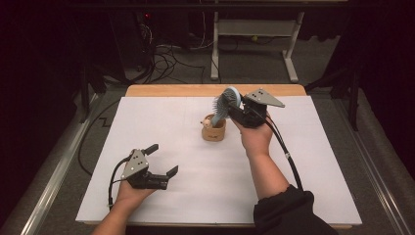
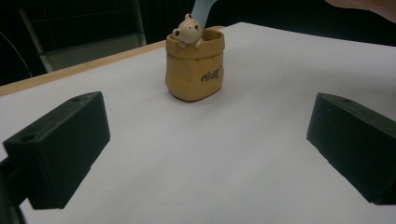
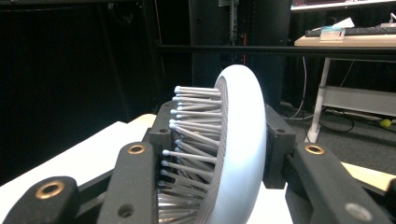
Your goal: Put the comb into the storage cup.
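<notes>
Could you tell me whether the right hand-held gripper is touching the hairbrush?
Touching. In the right gripper view, the right hand-held gripper has its jaws clamped on the head of the hairbrush, one against the bristles and one against the back.

white-topped table with wooden edge, small tan bear-trimmed pouch holder standing mid-table

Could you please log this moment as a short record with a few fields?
Held item: light blue hairbrush, head clamped in the right gripper, handle pointing down
Handle end: at the mouth of the tan bear cup
Cup: upright on the white table
Left gripper: jaws open, nothing held, resting near the table's front
</notes>
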